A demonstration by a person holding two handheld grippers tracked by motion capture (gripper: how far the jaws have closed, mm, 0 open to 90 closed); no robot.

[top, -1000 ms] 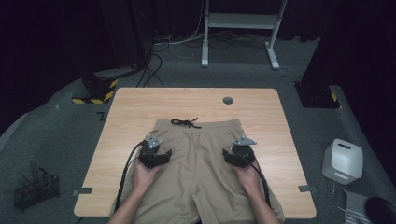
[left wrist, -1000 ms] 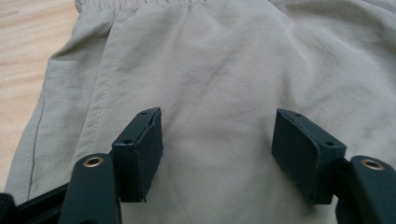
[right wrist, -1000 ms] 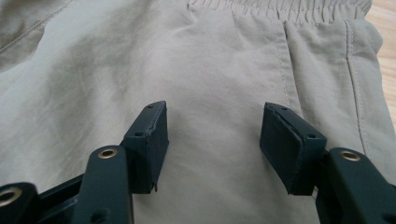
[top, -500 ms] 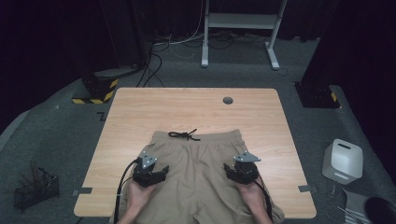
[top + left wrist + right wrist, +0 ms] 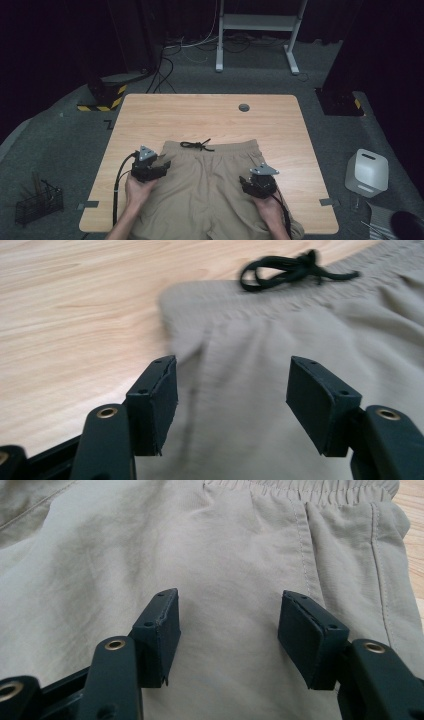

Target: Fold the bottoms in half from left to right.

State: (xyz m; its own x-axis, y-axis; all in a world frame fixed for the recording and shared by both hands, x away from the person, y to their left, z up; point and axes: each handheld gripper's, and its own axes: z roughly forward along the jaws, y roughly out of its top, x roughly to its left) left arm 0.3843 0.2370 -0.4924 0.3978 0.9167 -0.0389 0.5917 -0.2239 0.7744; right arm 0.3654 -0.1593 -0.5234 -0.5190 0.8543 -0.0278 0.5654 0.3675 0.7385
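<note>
A: Where is there room on the bench [image 5: 150, 115]?

B: The whole far half is bare wood, apart from a small dark round fitting [image 5: 243, 107] near the far edge. A tool could sweep across there freely.

A: And nearer the person?

B: The tan shorts [image 5: 210, 185] cover the middle, with a black drawstring knot [image 5: 196, 145] lying at the waistband. Bare strips of wood run along both sides of them.

A: Anything between the tools?

B: The left tool [image 5: 162, 165] and right tool [image 5: 245, 181] stand well apart, with flat cloth between them.
</note>
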